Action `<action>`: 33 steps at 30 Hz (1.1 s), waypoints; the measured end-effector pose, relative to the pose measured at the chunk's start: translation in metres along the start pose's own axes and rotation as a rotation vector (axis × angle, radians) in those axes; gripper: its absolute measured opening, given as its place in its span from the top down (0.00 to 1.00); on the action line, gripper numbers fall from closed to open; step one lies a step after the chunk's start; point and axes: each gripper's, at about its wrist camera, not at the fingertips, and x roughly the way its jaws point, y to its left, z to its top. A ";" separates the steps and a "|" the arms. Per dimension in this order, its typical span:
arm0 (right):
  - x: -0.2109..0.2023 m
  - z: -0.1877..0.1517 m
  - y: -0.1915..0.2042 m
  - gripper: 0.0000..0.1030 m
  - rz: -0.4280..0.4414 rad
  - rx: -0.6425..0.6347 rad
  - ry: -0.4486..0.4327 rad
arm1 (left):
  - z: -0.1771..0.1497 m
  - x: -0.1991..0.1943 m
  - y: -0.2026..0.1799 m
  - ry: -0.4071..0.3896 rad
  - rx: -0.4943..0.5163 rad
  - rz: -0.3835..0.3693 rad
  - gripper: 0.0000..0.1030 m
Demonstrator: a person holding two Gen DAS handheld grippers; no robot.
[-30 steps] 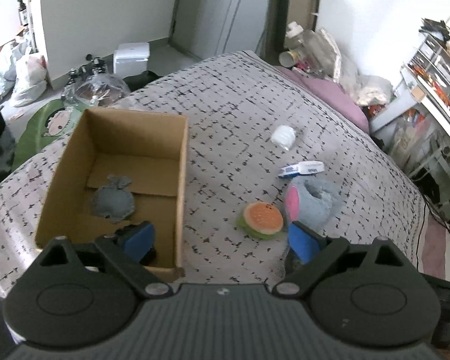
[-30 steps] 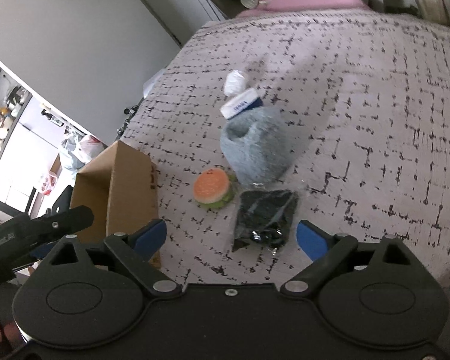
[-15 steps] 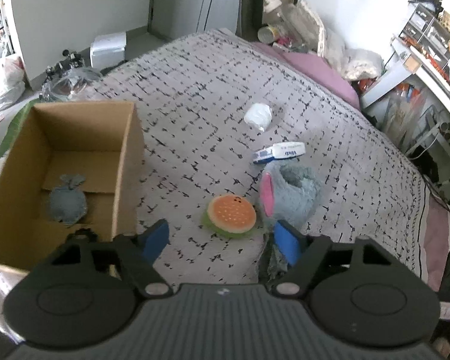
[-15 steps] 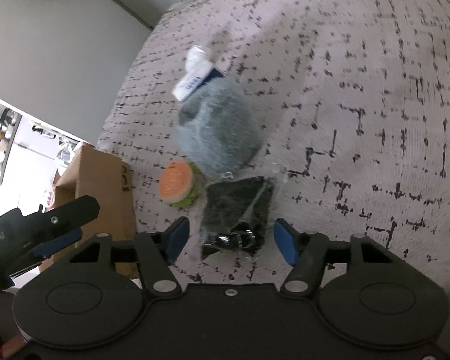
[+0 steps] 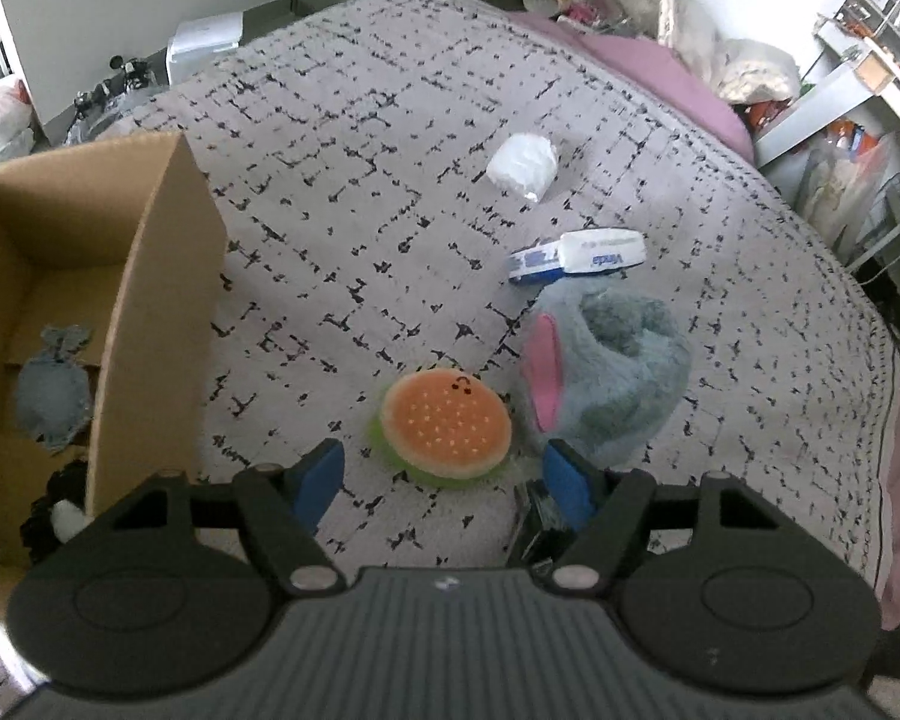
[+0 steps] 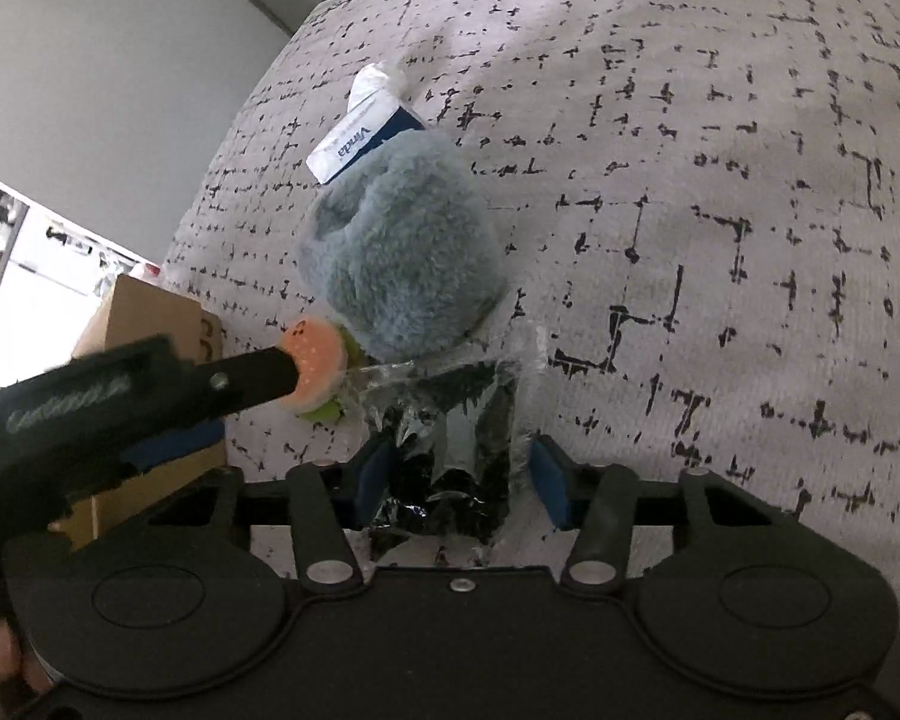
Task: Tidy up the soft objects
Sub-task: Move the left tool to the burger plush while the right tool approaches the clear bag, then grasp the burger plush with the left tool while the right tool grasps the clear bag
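Note:
A plush burger [image 5: 445, 429] lies on the grey patterned bed, just ahead of my open left gripper [image 5: 444, 480]; it also shows in the right wrist view [image 6: 315, 360]. A fluffy grey-blue plush [image 5: 606, 378] [image 6: 399, 264] lies right of it. A clear bag of black stuff [image 6: 450, 444] lies between the open fingers of my right gripper [image 6: 459, 480]. The cardboard box [image 5: 150, 324] at left holds a grey plush [image 5: 51, 390] and a black item [image 5: 54, 516].
A Vinda tissue pack [image 5: 579, 255] [image 6: 360, 138] and a white wrapped roll [image 5: 522, 167] lie further up the bed. Shelves and clutter stand past the bed's right edge [image 5: 858, 138]. The left gripper's arm [image 6: 120, 408] crosses the right wrist view.
My left gripper has moved right from over the box to the plush burger. My right gripper has moved forward until its fingers straddle the clear bag.

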 end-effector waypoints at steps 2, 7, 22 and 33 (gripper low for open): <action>0.001 0.000 -0.002 0.60 0.006 -0.004 -0.004 | 0.003 0.007 0.000 0.006 -0.011 0.010 0.30; -0.001 0.000 -0.009 0.67 0.031 0.017 -0.008 | 0.007 0.024 0.001 0.021 -0.034 0.034 0.30; -0.019 -0.005 -0.018 0.72 0.007 0.041 -0.055 | 0.004 0.036 0.002 0.011 -0.087 0.028 0.52; -0.051 -0.016 -0.009 0.73 -0.003 0.029 -0.112 | -0.004 -0.014 0.000 -0.051 -0.091 0.001 0.52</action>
